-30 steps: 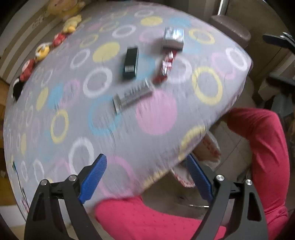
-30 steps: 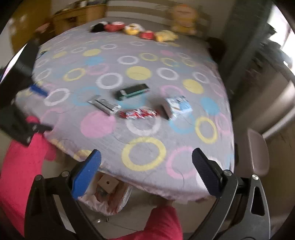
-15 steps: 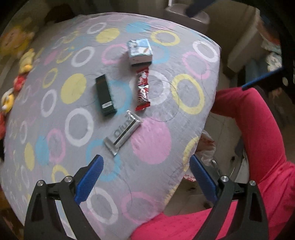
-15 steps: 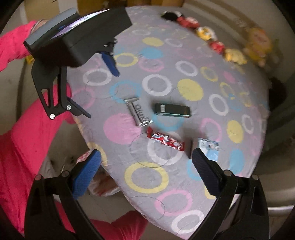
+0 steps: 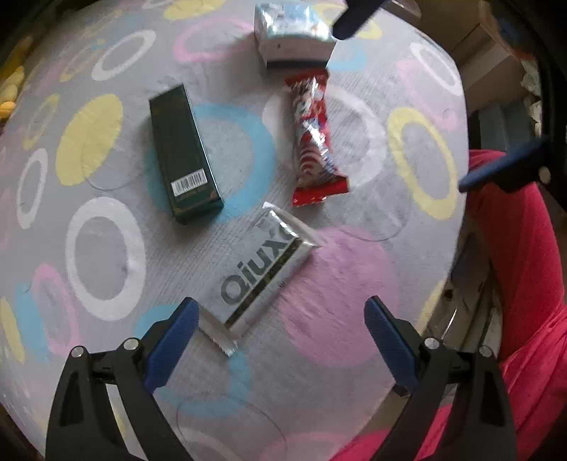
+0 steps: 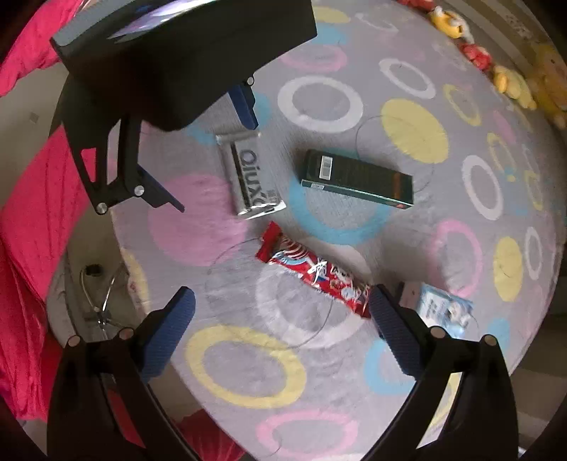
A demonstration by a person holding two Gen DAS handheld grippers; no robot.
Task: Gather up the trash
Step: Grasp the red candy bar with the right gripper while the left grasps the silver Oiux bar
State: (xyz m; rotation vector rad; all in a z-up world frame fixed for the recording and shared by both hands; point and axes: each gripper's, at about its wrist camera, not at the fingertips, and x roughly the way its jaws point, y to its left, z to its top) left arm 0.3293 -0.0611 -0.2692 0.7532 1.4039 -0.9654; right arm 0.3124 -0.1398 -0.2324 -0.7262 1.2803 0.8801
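Observation:
Several pieces of trash lie on the bed's grey ring-patterned cover [image 5: 319, 372]. A silver wrapper [image 5: 262, 273] lies just ahead of my open, empty left gripper [image 5: 280, 329]. Beyond it lie a dark green box [image 5: 182, 156], a red snack wrapper [image 5: 315, 138] and a pale blue-white carton [image 5: 294, 33]. My right gripper [image 6: 281, 319] is open and empty, hovering over the red snack wrapper [image 6: 315, 275]. Its view also shows the silver wrapper [image 6: 250, 175], the green box [image 6: 358, 177], the carton [image 6: 443, 310] and the left gripper's body [image 6: 177, 53].
A trash bag on a wire frame [image 6: 102, 301] stands on the floor beside the bed edge. Plush toys [image 6: 510, 81] line the far side of the bed. My red sleeve [image 5: 514, 266] is at the right. Boxes [image 5: 489, 67] stand beyond the bed.
Both grippers have moved in over the bed and closer to the trash. The left now hovers just short of the silver wrapper, the right over the red wrapper. Both stay open.

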